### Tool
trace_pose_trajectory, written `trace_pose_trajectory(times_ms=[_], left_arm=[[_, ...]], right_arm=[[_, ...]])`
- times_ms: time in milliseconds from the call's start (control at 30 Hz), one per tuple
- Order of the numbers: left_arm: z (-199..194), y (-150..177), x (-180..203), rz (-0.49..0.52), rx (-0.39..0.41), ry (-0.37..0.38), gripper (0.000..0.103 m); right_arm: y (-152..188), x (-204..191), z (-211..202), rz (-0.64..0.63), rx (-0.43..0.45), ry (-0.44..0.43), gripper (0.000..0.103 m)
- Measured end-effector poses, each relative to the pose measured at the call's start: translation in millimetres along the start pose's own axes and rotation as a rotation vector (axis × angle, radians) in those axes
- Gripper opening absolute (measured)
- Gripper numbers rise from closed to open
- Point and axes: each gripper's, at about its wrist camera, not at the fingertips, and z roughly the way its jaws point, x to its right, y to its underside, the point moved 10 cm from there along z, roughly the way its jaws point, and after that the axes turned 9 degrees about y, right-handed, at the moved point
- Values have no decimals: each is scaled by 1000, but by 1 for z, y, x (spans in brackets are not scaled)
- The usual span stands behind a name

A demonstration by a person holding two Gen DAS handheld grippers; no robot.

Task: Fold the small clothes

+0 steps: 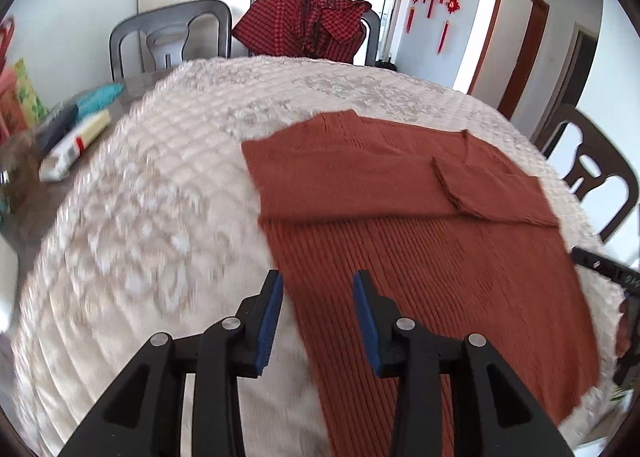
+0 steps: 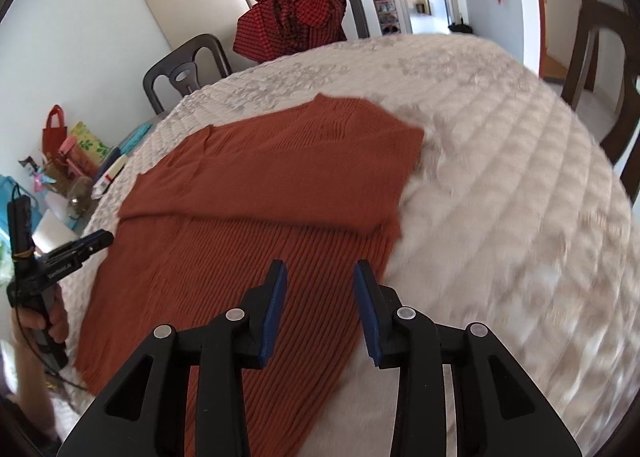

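Note:
A rust-red ribbed knit sweater (image 1: 420, 241) lies flat on the cream quilted table cover (image 1: 160, 177), its sleeves folded across the chest. It also shows in the right wrist view (image 2: 256, 217). My left gripper (image 1: 318, 285) is open and empty, just above the sweater's left side edge near the hem. My right gripper (image 2: 320, 277) is open and empty above the sweater's right side edge. The left gripper shows at the left of the right wrist view (image 2: 80, 245); the right gripper shows at the right edge of the left wrist view (image 1: 604, 269).
A red checked garment (image 1: 304, 25) hangs over a chair at the far side. Dark chairs (image 1: 172, 37) stand around the table, one at the right (image 2: 604, 69). Boxes, bags and a teal cloth (image 1: 72, 125) clutter the left end of the table.

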Motion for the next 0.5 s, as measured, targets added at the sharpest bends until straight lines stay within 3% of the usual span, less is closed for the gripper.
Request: trace_pose_trajectory(times_ms=[233, 500], left_arm=[[-20, 48, 9, -48, -61, 73, 43], [-39, 75, 28, -78, -55, 147, 43]], right_arm=[[46, -5, -22, 55, -62, -109, 42], [77, -21, -41, 85, -98, -218, 42]])
